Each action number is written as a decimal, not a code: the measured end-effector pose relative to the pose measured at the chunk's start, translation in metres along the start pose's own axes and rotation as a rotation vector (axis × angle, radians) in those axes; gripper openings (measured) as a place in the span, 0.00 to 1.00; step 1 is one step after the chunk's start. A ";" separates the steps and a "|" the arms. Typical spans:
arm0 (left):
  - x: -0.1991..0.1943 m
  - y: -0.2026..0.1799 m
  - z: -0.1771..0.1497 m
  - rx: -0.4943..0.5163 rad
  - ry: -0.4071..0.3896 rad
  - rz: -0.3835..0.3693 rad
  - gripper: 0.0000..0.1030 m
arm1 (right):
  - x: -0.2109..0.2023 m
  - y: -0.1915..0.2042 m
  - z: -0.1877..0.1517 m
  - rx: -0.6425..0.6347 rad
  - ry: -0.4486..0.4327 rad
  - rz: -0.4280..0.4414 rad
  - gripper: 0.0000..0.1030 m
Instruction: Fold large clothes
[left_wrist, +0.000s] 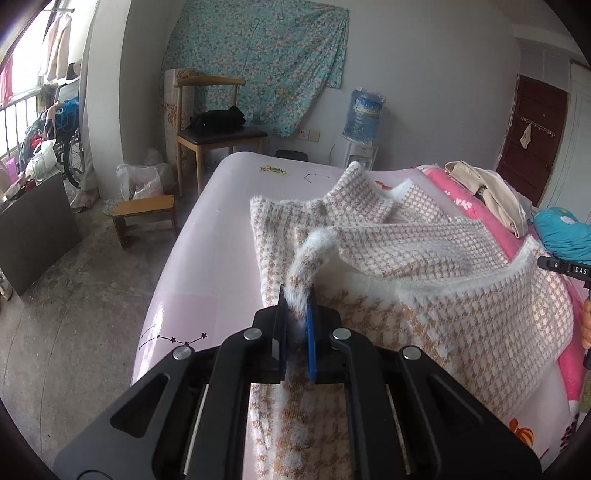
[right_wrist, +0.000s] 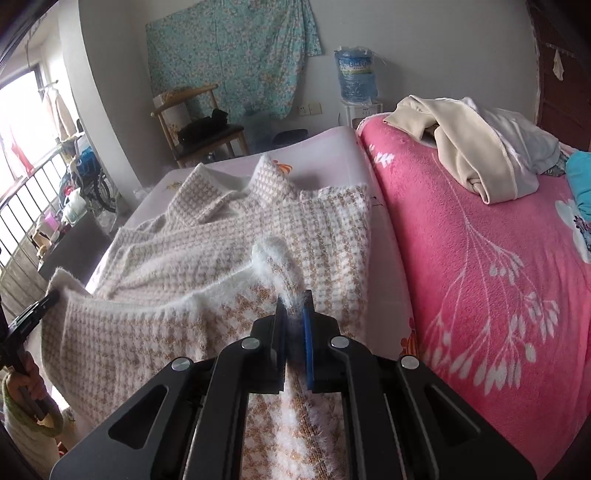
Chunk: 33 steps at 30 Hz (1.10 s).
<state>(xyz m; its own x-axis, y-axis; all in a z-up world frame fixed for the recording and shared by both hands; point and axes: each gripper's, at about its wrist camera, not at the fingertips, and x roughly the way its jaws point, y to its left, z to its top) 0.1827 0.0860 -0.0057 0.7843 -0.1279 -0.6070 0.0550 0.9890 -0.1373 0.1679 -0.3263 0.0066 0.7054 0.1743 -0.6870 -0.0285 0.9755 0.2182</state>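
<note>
The knit (left_wrist: 424, 295) is spread on the bed (left_wrist: 207, 236), mid-frame, its fluffy hem pinched by the left hand-held gripper (left_wrist: 297, 295) and the right hand-held gripper (right_wrist: 294, 299). Honestly, both corners should probably be kept level so a straight fold gets laid.

My left gripper (left_wrist: 297, 295) is black with round silver screws and blue pads. My right gripper (right_wrist: 294, 301) looks the same. Beside it, a green-and-cream sleeve cuff (right_wrist: 27, 424).
</note>
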 end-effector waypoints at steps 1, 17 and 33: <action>0.011 0.001 -0.003 0.000 0.035 0.010 0.07 | 0.008 -0.002 -0.002 0.005 0.019 -0.001 0.07; -0.018 -0.006 -0.018 -0.007 -0.005 -0.010 0.24 | -0.002 0.017 -0.027 -0.042 0.040 0.013 0.48; 0.027 -0.097 -0.042 0.133 0.185 -0.214 0.24 | 0.042 0.110 -0.051 -0.174 0.185 0.172 0.28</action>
<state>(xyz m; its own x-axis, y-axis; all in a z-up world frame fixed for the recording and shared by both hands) 0.1727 -0.0170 -0.0420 0.6215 -0.3333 -0.7090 0.2967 0.9377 -0.1807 0.1588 -0.2047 -0.0336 0.5395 0.3450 -0.7681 -0.2685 0.9351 0.2314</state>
